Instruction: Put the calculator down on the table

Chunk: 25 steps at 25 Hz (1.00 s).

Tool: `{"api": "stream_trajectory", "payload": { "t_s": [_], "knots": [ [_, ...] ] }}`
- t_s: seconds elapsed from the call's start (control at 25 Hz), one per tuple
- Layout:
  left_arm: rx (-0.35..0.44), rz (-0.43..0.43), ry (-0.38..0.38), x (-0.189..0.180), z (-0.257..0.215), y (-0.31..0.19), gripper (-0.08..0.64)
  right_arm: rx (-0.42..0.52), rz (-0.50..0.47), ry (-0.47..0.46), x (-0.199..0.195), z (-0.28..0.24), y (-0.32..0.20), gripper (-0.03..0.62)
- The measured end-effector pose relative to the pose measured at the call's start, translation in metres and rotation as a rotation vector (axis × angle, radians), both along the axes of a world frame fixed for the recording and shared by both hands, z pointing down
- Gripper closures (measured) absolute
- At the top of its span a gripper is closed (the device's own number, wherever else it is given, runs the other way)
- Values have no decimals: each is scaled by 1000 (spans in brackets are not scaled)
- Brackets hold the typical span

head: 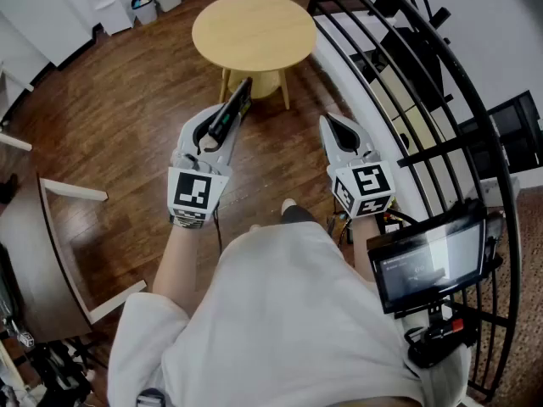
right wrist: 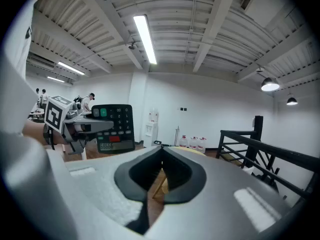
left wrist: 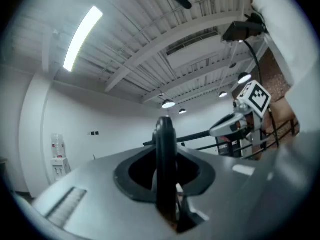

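Shot from the person's head, the first camera looks steeply down on the brown plank floor [head: 127,100], with the round pale wooden table [head: 254,28] ahead and the left gripper [head: 222,125] and right gripper [head: 335,124] close below. Each gripper's wide-angle camera rides right behind its own jaws and faces roughly level across the white hall, the ribbed ceiling [right wrist: 200,29] filling the upper frame. The left gripper view has the black calculator [left wrist: 164,154] edge-on at very close range and the right gripper at its right. The right gripper view catches the left gripper and the calculator's keys at its left, with the table just beyond its jaws
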<state>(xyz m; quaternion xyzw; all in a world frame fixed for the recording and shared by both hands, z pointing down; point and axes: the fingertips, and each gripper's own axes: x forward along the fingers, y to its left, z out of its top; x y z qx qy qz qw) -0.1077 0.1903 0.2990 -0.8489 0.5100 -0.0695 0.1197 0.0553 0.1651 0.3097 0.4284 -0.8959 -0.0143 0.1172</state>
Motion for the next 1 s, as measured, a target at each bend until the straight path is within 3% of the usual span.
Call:
{"api": "stream_trajectory", "payload": {
  "t_s": [0.32, 0.64, 0.8, 1.0],
  "knots": [
    [-55, -15, 36, -6, 10, -7, 476, -17, 22, -10, 5, 5, -10, 591],
    [-146, -29, 51, 0, 33, -52, 476, -67, 20, -49, 14, 22, -73, 591],
    [-179, -82, 102, 1, 25, -83, 476, -86, -1, -51, 18, 18, -110, 591],
    [-212, -87, 118, 22, 36, -121, 476, -104, -9, -64, 38, 18, -159, 591]
  ]
}}
